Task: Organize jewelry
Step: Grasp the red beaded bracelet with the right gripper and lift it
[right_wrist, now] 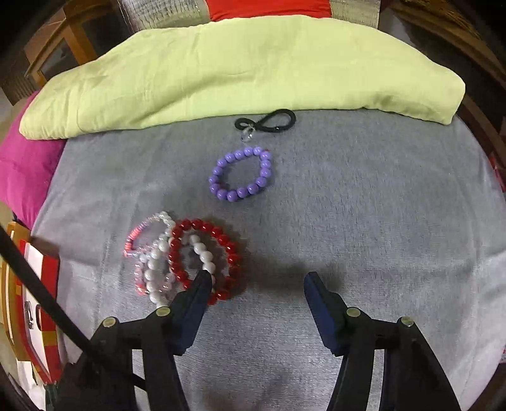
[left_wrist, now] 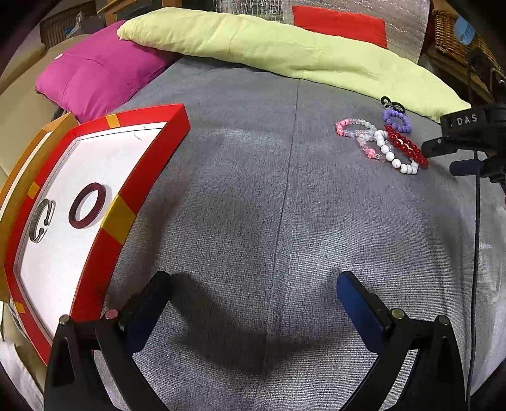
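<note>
On the grey cushion lies a heap of bead bracelets: a red one point(right_wrist: 221, 234), a white one point(right_wrist: 202, 253) and a pink and clear one point(right_wrist: 131, 240). Farther back lie a purple bracelet point(right_wrist: 218, 189) and a black cord loop point(right_wrist: 278, 121). My right gripper point(right_wrist: 258, 279) stands open just right of the heap, its left fingertip over the red bracelet's near edge and nothing between the fingers. The red tray point(left_wrist: 151, 158) at the left holds a dark maroon bangle point(left_wrist: 87, 205) and a silver cuff point(left_wrist: 41, 221). My left gripper point(left_wrist: 253, 278) hangs open over bare fabric beside the tray.
A pale green pillow point(left_wrist: 284, 53) runs along the back of the cushion, with a magenta cushion point(left_wrist: 95, 79) at its left and a red one point(left_wrist: 341, 23) behind. A wicker basket point(left_wrist: 452, 28) stands at the far right. A black cable point(left_wrist: 474, 253) hangs from the right gripper.
</note>
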